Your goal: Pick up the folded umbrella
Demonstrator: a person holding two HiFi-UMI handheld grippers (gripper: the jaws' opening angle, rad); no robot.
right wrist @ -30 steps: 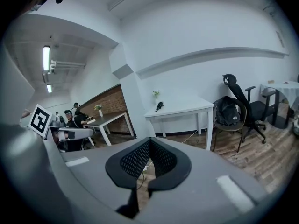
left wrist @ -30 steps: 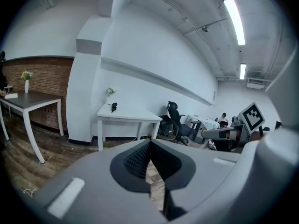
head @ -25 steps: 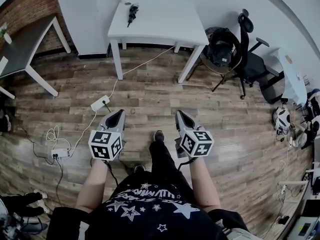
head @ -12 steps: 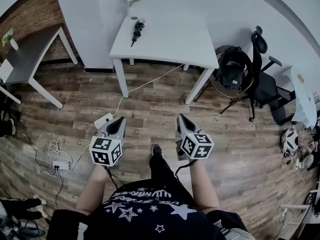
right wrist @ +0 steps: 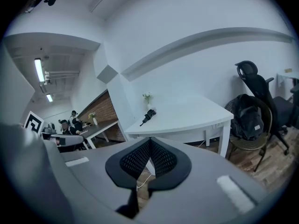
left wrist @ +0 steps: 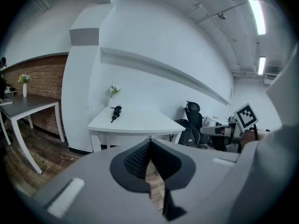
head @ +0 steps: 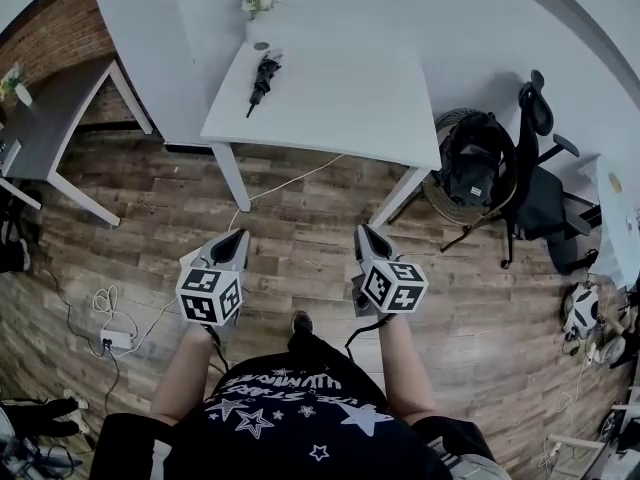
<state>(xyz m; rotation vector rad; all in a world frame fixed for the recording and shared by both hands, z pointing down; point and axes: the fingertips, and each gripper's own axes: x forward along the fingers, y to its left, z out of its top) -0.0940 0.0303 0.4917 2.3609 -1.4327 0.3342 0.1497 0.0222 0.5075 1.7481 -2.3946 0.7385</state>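
Observation:
A black folded umbrella (head: 261, 76) lies on the far left part of a white table (head: 340, 108), beside a small vase of flowers (head: 256, 6). It also shows in the left gripper view as the umbrella (left wrist: 114, 112) and in the right gripper view as the umbrella (right wrist: 147, 116). My left gripper (head: 237, 238) and right gripper (head: 361, 232) are held side by side over the wooden floor, short of the table. Both point toward it with jaws shut and nothing between them.
A grey desk (head: 50, 118) stands at the left by a brick wall. A black office chair (head: 540, 183) and a stool with a black backpack (head: 476, 164) stand right of the table. Cables and a power strip (head: 117, 338) lie on the floor at left.
The table and umbrella have come nearer and lower in the head view as I walked forward. Both grippers stayed shut and kept their pose in front of me.

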